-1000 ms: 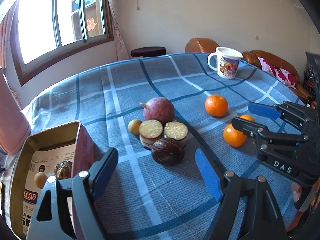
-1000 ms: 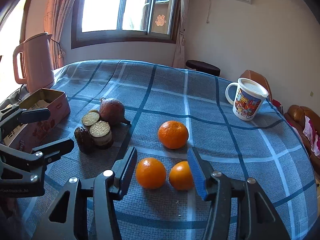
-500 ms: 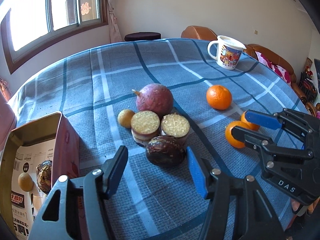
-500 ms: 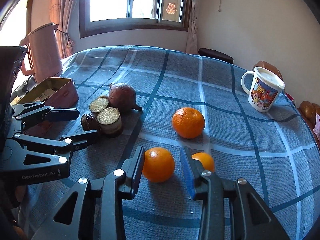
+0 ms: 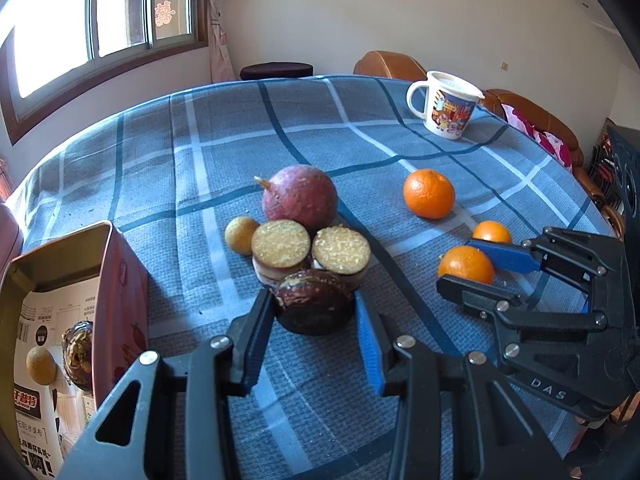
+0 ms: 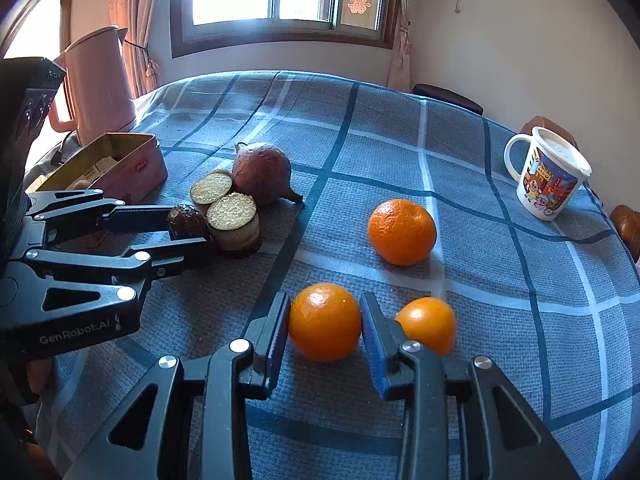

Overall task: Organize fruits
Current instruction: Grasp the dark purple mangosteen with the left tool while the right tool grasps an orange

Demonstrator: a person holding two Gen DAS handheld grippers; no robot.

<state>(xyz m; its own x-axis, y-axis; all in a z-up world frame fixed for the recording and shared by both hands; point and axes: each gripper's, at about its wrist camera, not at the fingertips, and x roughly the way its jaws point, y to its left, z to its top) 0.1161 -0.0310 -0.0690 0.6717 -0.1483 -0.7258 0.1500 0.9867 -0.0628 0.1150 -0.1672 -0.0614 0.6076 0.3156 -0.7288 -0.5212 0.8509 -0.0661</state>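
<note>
Over the last second both claws have come forward and narrowed from wide apart to bracketing a fruit each. The left claw (image 5: 314,326) now has its pads hard against both flanks of the dark wrinkled fruit (image 5: 314,306), which sits on the tabletop (image 5: 200,160) at the front of the cluster, touching the two cut halves (image 5: 281,243) behind it, with the reddish round fruit (image 5: 300,199) and a small tan fruit (image 5: 241,235) further back. The right claw (image 6: 325,326) has likewise closed in on the nearest orange (image 6: 324,322): both pads touch its sides, clamped or very nearly so, and the orange rests on the cloth. A second orange (image 6: 427,324) lies just beside the right pad, partly behind it, and a third orange (image 6: 401,232) sits well apart towards the mug (image 6: 546,178). Neither fruit looks lifted yet, so I judge this the end of two grasps made together, with the carry to come. The open tin (image 5: 60,320) by the left claw already holds a tan fruit and a dark one, which suggests the dark fruit belongs there; where the oranges go is not evident. The neighbouring orange could be nudged as the right claw rises.
</note>
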